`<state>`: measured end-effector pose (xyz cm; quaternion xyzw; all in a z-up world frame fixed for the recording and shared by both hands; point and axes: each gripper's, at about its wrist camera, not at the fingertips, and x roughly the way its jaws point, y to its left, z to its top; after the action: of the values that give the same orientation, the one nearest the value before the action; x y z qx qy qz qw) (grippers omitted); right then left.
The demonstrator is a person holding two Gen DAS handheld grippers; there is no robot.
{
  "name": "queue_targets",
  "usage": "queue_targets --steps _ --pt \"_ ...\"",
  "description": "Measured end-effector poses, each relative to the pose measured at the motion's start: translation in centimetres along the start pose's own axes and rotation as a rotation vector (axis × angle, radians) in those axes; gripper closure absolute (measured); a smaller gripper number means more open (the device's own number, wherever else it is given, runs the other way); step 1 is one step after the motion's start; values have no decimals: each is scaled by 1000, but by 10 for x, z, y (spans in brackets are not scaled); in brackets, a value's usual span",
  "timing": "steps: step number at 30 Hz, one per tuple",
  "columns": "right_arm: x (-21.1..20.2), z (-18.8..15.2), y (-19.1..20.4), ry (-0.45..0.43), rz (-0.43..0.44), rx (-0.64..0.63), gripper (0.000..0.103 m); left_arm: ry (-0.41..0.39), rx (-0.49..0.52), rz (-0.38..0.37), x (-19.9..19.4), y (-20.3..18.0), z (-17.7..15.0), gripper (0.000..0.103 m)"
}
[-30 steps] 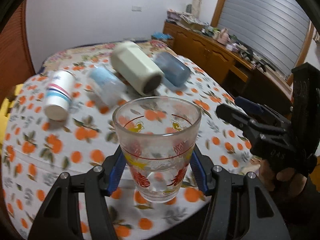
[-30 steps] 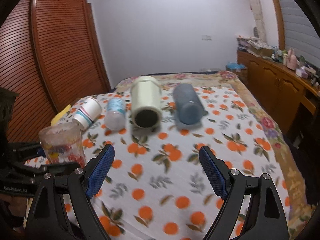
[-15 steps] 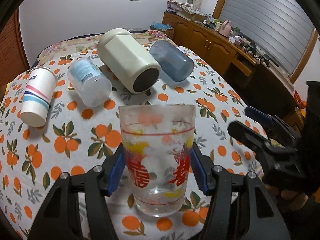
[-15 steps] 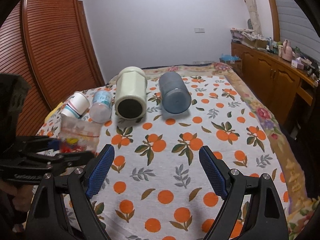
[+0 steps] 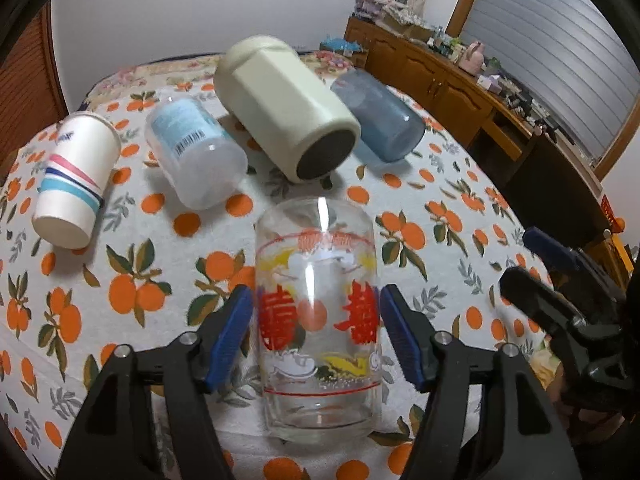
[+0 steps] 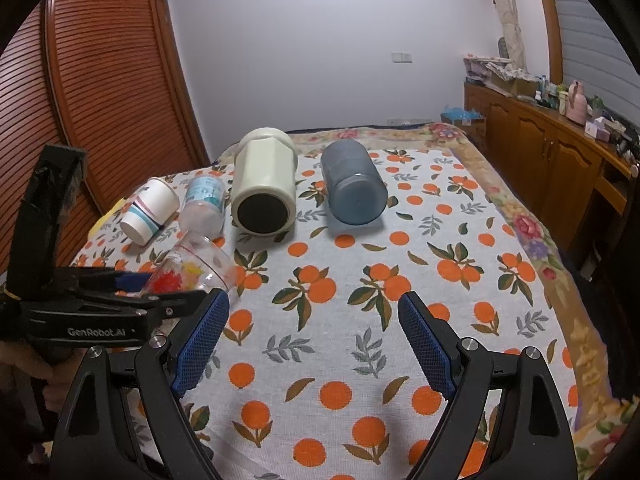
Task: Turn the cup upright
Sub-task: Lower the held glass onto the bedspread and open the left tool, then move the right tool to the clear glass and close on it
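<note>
In the left wrist view the glass cup [image 5: 316, 320] stands between the blue fingers [image 5: 230, 334], but whether they touch its sides cannot be told; its base hides the cloth beneath. The right gripper [image 5: 532, 260] is blurred and cut off by the right edge, the hand under it barely showing. In the right wrist view the left gripper [image 6: 160, 288] covers the lower part of the cup, and its body runs off the left edge. The small things on the sideboard [image 6: 560, 136] are too small to name. The label print on the clear bottle [image 5: 196, 152] is unreadable. The far edge of the desk [image 6: 400, 132] sits behind the cream container [image 6: 264, 188].
</note>
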<state>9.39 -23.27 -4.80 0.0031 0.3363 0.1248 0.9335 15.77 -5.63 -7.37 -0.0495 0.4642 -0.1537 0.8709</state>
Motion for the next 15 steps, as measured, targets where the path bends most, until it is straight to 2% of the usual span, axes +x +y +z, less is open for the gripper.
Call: queue_targets --steps 7,15 --pt "-2 6 9 1 3 -13 15 -69 -11 9 -31 8 1 31" --pt "3 13 35 29 25 -33 15 -180 15 119 -73 20 -12 24"
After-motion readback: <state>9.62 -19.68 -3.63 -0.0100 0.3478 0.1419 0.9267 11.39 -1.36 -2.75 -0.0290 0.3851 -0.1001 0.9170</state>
